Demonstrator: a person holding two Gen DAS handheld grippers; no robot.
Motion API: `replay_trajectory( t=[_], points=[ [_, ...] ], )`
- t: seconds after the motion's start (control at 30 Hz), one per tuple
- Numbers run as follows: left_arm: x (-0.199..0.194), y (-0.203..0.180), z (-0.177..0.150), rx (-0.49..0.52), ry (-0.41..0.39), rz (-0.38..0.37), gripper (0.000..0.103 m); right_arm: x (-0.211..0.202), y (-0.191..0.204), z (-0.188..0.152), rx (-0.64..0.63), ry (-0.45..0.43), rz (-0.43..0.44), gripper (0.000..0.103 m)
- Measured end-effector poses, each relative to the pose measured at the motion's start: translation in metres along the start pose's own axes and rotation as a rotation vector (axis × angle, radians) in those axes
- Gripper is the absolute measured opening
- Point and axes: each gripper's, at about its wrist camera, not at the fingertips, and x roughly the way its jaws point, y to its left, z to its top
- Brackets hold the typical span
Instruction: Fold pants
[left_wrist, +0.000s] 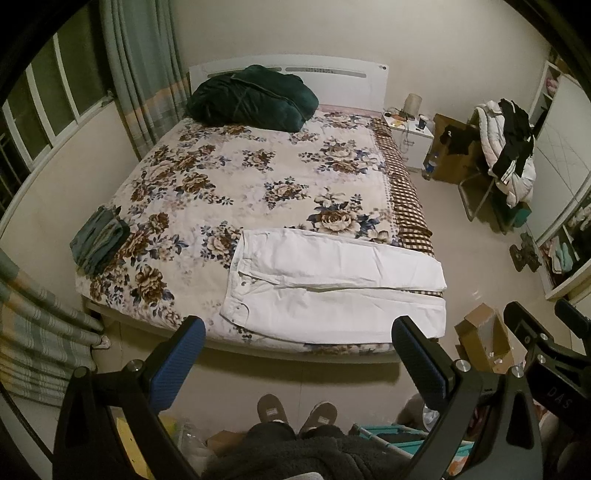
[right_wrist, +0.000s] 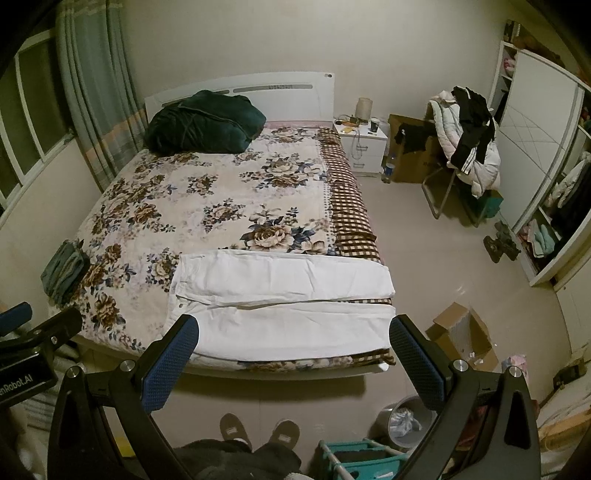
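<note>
Two grippers are hovering above the floor at the foot of the bed (left_wrist: 258, 177), and both are standing with jaws wide apart, holding nothing. The left gripper (left_wrist: 299, 354) is pointing at the near edge of the mattress, and the right gripper (right_wrist: 293, 354) is doing the same a little more to the right side. The white pants (left_wrist: 332, 280) are lying flat on the flowered cover at the near right corner of the bed, spread out sideways. The waist is lying to the left and the two legs are reaching to the right, side by side, up to the checkered edge of the bed. A folded grey-green garment (left_wrist: 99, 245) is sitting at the near left edge of the bed, well apart from the pants. A dark green blanket (left_wrist: 251, 98) is lying bunched against the headboard. The person's slippers (left_wrist: 295, 411) are showing on the floor below the grippers.
</note>
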Motion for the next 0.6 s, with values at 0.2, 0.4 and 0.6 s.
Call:
replay_trajectory(
  t=[0.2,0.4,0.6],
  points=[
    [-0.003,-0.004,0.007,-0.02,0.002,0.017,0.103,-0.01,0.005,0.017,-0.002,0.017,0.022,0.103],
    [0.022,-0.01,0.008,-0.054,-0.019,0.073,0.103,0.026,-0.01,0.026,0.021,0.037,0.034,0.103],
    [0.077,-0.011,0.02,-0.071,-0.035,0.158,0.103,0.111,-0.03,0.031,0.058,0.036,-0.004,0.103]
  ],
)
